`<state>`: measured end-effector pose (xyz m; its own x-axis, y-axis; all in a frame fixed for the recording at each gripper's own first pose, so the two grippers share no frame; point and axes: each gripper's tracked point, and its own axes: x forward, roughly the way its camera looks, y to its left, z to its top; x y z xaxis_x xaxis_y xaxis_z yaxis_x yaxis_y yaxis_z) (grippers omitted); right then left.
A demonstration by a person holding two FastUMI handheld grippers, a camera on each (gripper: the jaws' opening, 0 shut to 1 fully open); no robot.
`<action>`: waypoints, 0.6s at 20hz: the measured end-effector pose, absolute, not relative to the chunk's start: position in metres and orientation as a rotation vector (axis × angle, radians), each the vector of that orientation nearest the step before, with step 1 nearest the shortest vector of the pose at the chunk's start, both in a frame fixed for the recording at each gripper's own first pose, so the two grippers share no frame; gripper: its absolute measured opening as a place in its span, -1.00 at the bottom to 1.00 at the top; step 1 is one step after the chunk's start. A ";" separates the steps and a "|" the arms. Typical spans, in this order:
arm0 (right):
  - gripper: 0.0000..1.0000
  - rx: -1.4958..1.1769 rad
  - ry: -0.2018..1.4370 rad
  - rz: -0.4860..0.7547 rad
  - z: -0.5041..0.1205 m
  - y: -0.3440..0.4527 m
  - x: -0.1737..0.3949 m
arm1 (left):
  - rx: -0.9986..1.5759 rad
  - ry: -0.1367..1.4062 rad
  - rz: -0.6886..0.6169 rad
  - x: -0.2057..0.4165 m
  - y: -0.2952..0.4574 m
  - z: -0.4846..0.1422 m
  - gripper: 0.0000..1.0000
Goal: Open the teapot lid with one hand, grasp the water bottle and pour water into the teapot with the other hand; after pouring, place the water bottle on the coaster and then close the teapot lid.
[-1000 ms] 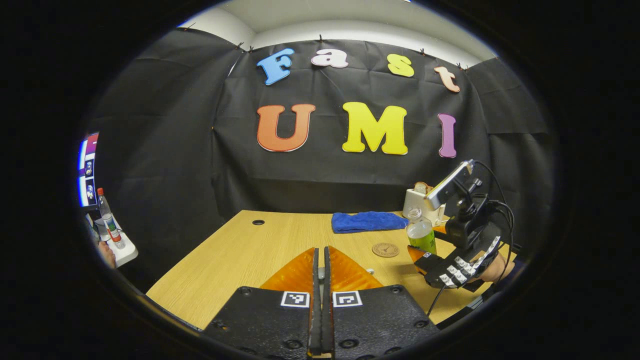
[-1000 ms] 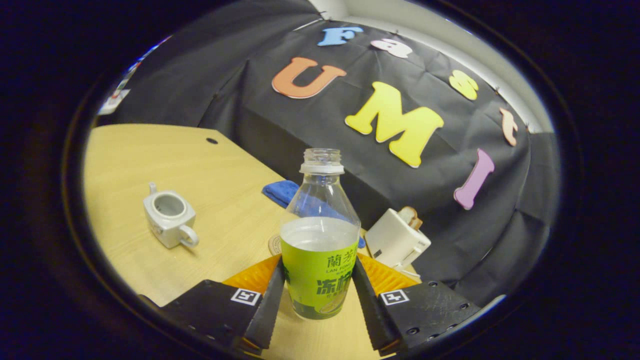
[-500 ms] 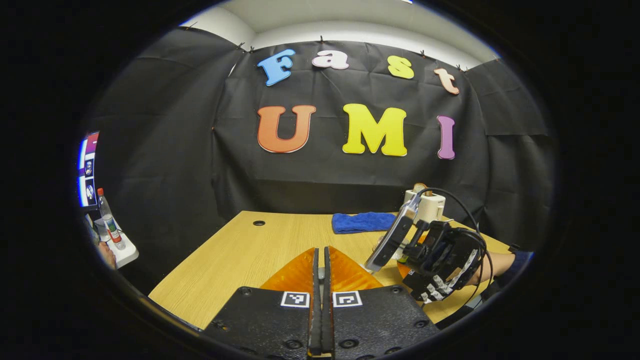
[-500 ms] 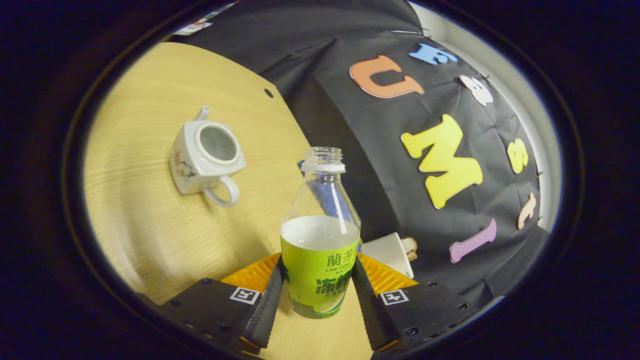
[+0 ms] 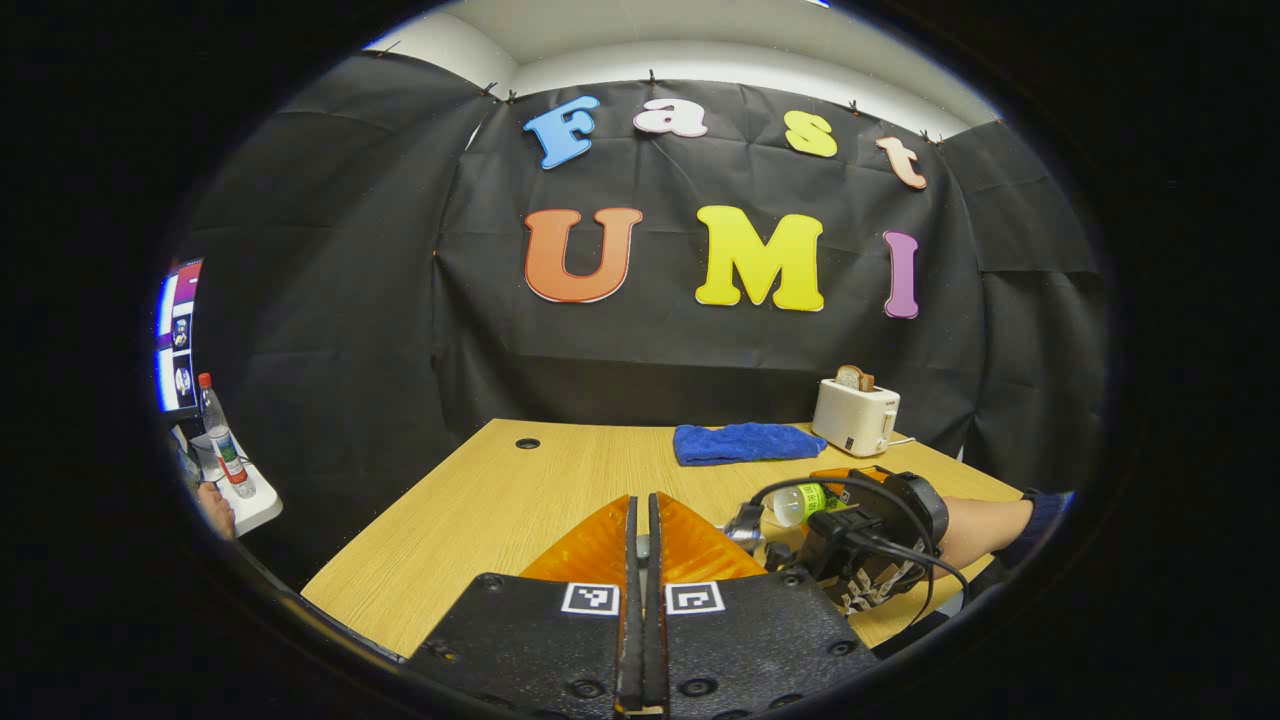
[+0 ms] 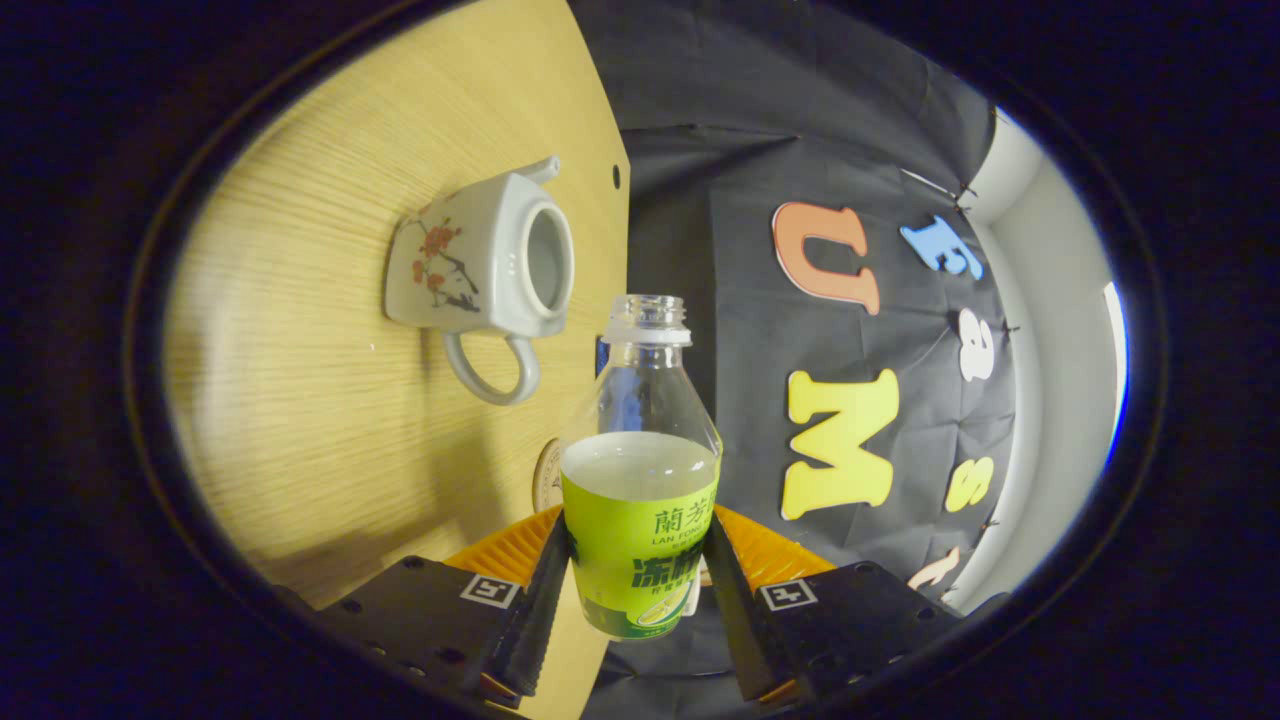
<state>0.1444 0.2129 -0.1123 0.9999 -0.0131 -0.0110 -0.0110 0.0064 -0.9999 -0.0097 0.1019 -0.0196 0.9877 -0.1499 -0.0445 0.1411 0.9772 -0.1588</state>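
Right gripper [image 6: 637, 590] clamps an uncapped water bottle [image 6: 640, 480], tipped toward the lidless white teapot [image 6: 485, 265] on the wooden table [image 6: 300, 420]; left gripper [image 5: 644, 600] fingers pressed together.

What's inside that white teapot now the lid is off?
Through the teapot's open mouth only a bare grey inner wall shows; the bottom is hidden, so water cannot be ruled out. The bottle isn't pouring yet.

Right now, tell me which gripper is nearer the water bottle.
Right. The right gripper is clamped on the water bottle, tipping it toward the teapot; the left gripper is off to one side, shut.
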 end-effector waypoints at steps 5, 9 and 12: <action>0.43 -1.733 -0.056 -0.057 -0.097 0.216 0.143 | -0.155 0.053 -0.143 -0.012 0.107 -0.019 -0.94; 0.43 -1.853 -0.139 -0.090 -0.082 0.219 0.149 | -0.170 0.055 -0.149 -0.012 0.110 -0.019 -0.94; 0.43 -1.914 -0.189 -0.097 -0.078 0.224 0.147 | -0.174 0.059 -0.155 -0.012 0.108 -0.020 -0.94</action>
